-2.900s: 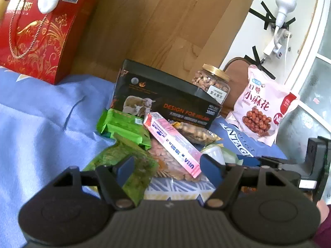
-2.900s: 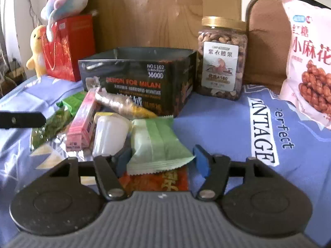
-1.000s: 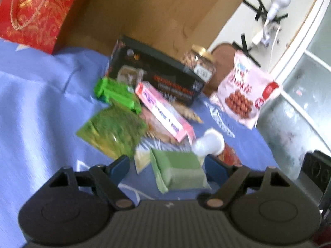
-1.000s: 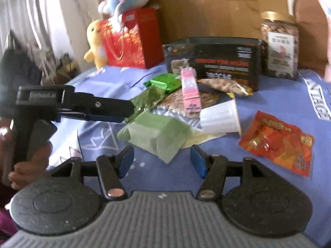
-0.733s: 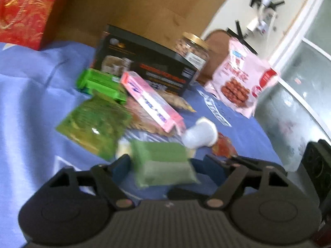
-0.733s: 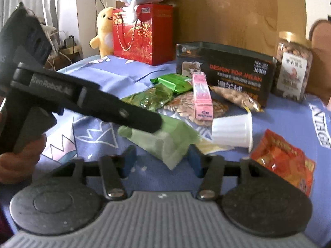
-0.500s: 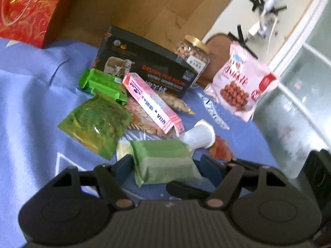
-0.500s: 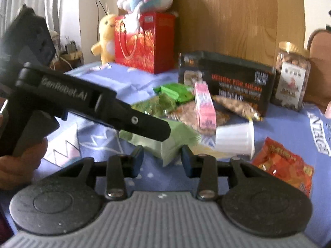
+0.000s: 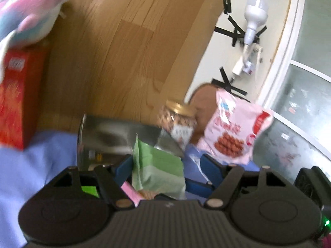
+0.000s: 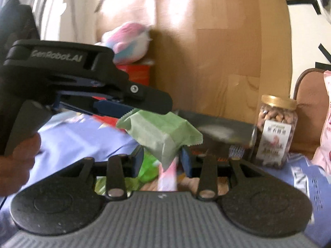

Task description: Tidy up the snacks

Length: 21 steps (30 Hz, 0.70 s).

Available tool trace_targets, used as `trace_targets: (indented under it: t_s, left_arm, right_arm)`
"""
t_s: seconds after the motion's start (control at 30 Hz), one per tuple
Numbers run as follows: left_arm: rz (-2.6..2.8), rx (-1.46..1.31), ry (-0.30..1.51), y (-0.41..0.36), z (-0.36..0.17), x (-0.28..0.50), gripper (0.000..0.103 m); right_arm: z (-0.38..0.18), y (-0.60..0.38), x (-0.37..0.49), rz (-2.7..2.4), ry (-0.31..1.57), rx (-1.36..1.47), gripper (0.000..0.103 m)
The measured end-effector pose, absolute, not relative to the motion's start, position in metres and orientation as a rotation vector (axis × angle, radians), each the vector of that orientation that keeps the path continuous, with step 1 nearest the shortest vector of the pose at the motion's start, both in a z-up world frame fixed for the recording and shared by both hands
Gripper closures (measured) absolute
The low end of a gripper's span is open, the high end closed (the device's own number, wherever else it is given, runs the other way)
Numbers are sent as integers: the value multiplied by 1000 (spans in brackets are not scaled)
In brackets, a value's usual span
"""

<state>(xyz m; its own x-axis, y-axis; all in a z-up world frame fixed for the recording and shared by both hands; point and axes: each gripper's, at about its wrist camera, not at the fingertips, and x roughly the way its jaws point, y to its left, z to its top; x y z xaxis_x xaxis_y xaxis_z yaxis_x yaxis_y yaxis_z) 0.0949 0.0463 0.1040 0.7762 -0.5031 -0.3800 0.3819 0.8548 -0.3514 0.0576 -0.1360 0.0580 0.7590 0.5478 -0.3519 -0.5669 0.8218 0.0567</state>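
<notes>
A pale green snack packet hangs in the air above the blue sheet, in front of the open black box. My left gripper is shut across the packet's width. In the right wrist view the same packet hangs tilted, with the left gripper reaching in from the left over its upper end. My right gripper is shut on the packet's lower corner. One of its blue fingers shows under the packet in the left wrist view. Both pictures are blurred.
Below the grippers lie a pink carton and a bright green wrapper. A nut jar and a pink snack bag stand right of the box. A red gift bag with a plush toy is at the left. A hand grips the left handle.
Both grippers closed in on the green packet as it lay on the sheet. They have since raised it off the pile, up to the height of the black box.
</notes>
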Motion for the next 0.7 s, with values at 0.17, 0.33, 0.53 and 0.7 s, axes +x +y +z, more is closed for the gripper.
trace_targets:
  t_s: [0.17,0.33,0.53,0.7]
  left_arm:
    - [-455,-278,496,41,104,153,30]
    - [-412,-293,529,45,90,171,28]
    - [-378,-409,505,87,78,137,23]
    - [-369,-452,579,96,56,117,23]
  right_arm:
    - [57,-131,111,570,407,-36,60]
    - [51,-140,122,512,409,-8,56]
    - [38,-159,83,618,487,92,56]
    - [12,-136,58,680,592,-56,65]
